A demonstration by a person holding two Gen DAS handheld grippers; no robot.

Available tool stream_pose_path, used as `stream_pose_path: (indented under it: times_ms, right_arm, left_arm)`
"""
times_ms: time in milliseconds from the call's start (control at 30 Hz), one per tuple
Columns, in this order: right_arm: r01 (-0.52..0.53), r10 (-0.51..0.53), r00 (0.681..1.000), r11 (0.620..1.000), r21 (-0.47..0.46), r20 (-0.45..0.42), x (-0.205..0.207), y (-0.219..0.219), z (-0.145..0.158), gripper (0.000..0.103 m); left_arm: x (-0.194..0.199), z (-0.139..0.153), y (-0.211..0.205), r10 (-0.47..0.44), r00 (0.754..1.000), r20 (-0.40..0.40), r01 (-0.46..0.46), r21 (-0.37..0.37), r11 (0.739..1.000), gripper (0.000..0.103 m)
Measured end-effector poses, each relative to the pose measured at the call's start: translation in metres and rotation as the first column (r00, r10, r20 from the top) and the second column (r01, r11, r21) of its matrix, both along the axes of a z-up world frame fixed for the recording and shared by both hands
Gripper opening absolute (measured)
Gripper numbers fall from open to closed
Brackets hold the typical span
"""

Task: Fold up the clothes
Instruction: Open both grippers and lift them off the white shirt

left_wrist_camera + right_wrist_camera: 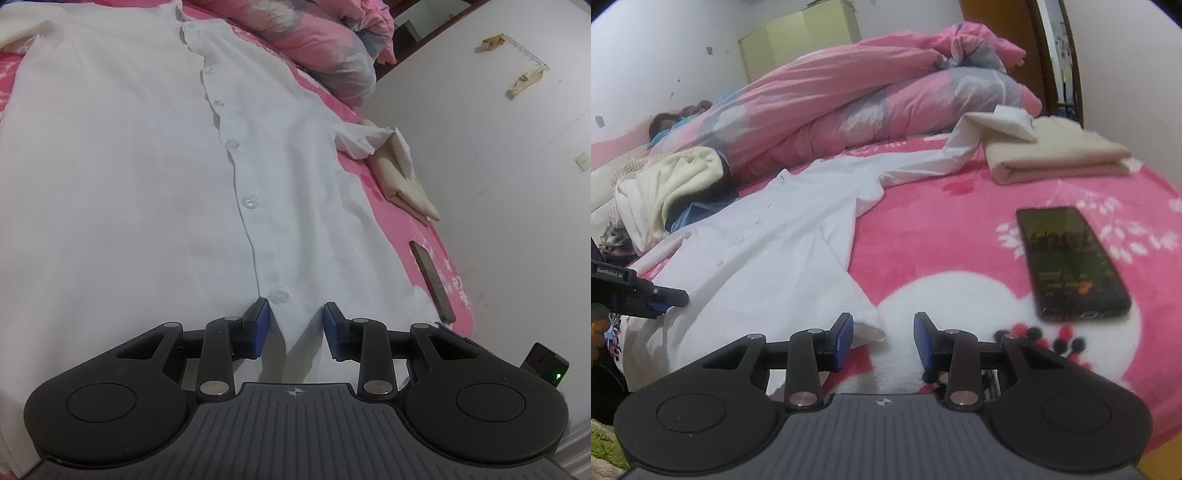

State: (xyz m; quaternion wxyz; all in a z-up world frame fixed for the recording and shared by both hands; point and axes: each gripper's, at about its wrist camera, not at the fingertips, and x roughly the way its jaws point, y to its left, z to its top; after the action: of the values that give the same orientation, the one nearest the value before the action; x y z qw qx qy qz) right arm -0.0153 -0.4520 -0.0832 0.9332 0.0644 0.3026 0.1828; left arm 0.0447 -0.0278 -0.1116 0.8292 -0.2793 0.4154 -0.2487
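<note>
While the white button-up shirt (147, 166) lies flat along the bed's (960, 229) near edge, left tool (295, 325) straddles its hem, ungripped; right tool (882, 332) open at hem corner. Next: pinch both, fold.

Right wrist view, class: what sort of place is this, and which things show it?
Most likely a bedroom: a bed under a pink blanket, a bunched quilt at its far end, and a pale cupboard against the wall.

A button-up shirt (768, 236) is lying spread on the bed blanket (942, 229), a phone (1071, 262) resting to its right, folded cloth (1052, 155) beyond, a heaped duvet (849, 99) behind.
</note>
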Motion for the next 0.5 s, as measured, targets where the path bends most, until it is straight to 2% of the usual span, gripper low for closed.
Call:
stream_pose_path:
  times_ms: [167,367,433,500]
  right_arm:
    - [-0.024,0.024,1.000,0.998,-0.064,0.002,-0.009,0.012,-0.007,0.039]
    - [0.010,-0.010,1.000,1.000,0.002,0.020,-0.003,0.007,-0.009,0.038]
    - [0.027,-0.027,0.999,1.000,0.016,0.024,0.003,0.008,-0.010,0.028]
    - [0.053,-0.054,0.998,0.998,0.017,0.020,0.004,0.007,-0.010,0.009]
  left_arm:
    - [0.000,0.000,0.000,-0.001,1.000,0.000,0.001,0.003,1.000,0.031]
    - [0.001,0.000,-0.001,-0.005,1.000,-0.002,0.005,0.006,1.000,0.031]
    - [0.002,0.000,-0.001,-0.003,1.000,-0.003,0.003,0.007,1.000,0.031]
    - [0.002,0.000,-0.001,-0.001,1.000,-0.004,0.001,0.009,1.000,0.031]
